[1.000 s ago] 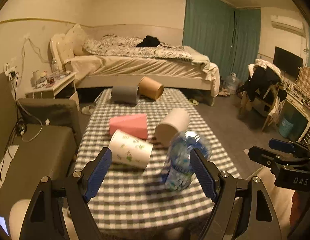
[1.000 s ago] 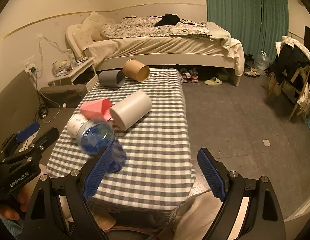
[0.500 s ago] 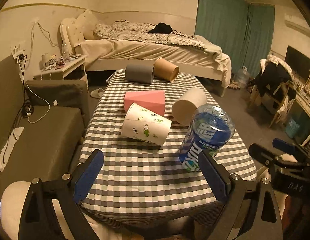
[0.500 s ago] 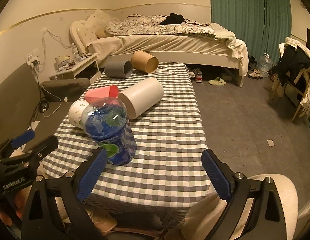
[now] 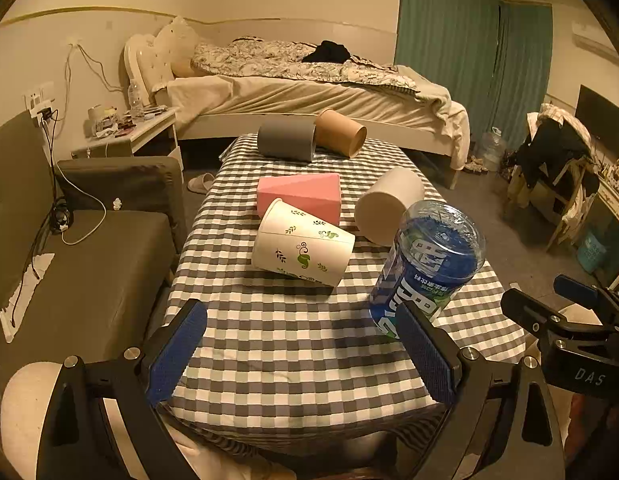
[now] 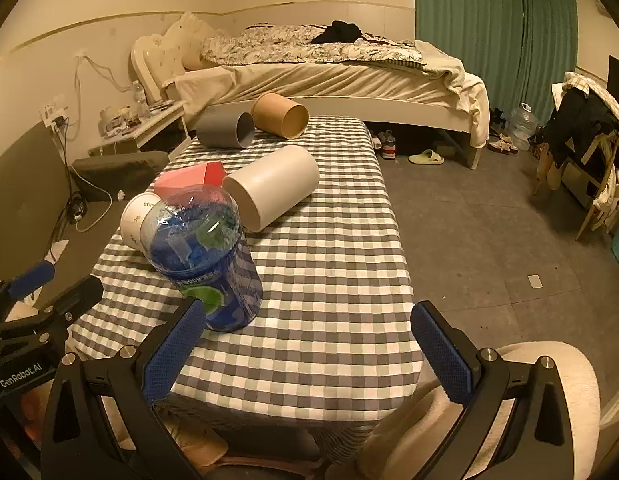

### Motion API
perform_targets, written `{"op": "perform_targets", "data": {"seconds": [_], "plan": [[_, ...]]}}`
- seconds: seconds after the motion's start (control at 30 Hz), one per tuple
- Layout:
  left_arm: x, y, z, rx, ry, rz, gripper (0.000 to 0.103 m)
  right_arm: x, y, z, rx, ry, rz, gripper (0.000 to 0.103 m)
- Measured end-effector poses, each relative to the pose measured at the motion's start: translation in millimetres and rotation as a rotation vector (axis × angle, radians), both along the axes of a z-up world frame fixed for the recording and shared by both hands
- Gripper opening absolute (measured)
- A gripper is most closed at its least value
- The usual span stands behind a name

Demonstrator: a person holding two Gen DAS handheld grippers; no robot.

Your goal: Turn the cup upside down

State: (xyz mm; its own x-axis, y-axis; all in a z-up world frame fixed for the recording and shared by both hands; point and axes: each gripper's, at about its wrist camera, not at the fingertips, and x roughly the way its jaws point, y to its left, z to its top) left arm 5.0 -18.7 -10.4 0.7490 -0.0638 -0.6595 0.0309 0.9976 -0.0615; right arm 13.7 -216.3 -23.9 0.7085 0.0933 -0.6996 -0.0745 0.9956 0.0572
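A see-through blue plastic cup (image 5: 425,264) with a printed label stands on end near the front right of the checked tablecloth (image 5: 293,344). My left gripper (image 5: 297,320) is open and drawn back from it, with the right finger just in front of the cup's foot and nothing held. In the right wrist view the blue cup (image 6: 205,256) stands beyond the left finger. My right gripper (image 6: 307,316) is open over the table's near edge and holds nothing.
Lying on their sides are a white leaf-print cup (image 5: 305,248), a cream cup (image 5: 389,208), a grey cup (image 5: 287,142) and a brown cup (image 5: 341,132). A pink box (image 5: 299,196) sits mid-table. A bed stands behind and a dark sofa (image 5: 89,264) to the left.
A second ago the blue cup was blurred and tilted between my left fingers. It now stands still on the cloth, and both grippers have drawn back toward the near edge.
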Motion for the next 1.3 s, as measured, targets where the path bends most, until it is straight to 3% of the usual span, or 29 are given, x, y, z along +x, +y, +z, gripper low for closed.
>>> {"op": "perform_targets", "data": {"seconds": [1.3], "plan": [[-0.9,3.2,-0.3,0.015,-0.014,0.02,0.098,-2.2,1.2,-1.6,-0.013,0.014,0.001,0.103]]}}
